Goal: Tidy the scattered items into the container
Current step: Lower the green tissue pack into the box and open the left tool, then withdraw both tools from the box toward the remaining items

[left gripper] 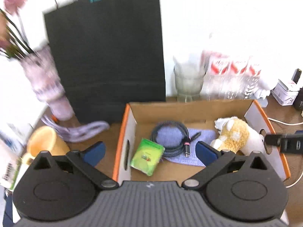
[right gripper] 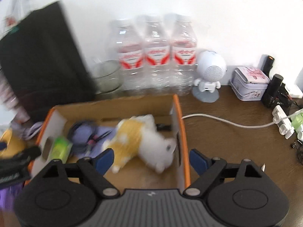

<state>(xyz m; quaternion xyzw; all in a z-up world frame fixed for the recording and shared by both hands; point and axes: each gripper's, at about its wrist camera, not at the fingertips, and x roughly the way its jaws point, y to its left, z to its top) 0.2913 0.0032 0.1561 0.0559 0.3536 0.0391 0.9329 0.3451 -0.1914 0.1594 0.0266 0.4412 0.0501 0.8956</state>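
On the brown desk [right gripper: 227, 141] we find the cardboard box [left gripper: 189, 111], orange-edged, with all the visible task items inside it. The green packet [left gripper: 147, 157] lies near the box's left wall. The coiled dark cable [left gripper: 170, 138] rests on a pale blue cloth [left gripper: 200, 138], touching the packet's edge. The yellow-and-white plush toy [left gripper: 236, 136] lies on its side against the right wall.

Left gripper [left gripper: 149, 151]: we see the jaws spread wide, nothing between the blue pads; one pad stands over the desk outside the box's left wall, the other over the box.

Right gripper [right gripper: 151, 159]: jaws also wide, empty; one pad is in front of the plush toy [right gripper: 144, 141], the other outside the orange rim. Contact with the toy we cannot tell; the frame is blurred.

Behind the box we note a black bag [left gripper: 106, 53], a glass jar [left gripper: 187, 83], three water bottles [right gripper: 157, 56] and a small white robot figure [right gripper: 210, 71]. A yellow mug [left gripper: 45, 141] sits left of the box.
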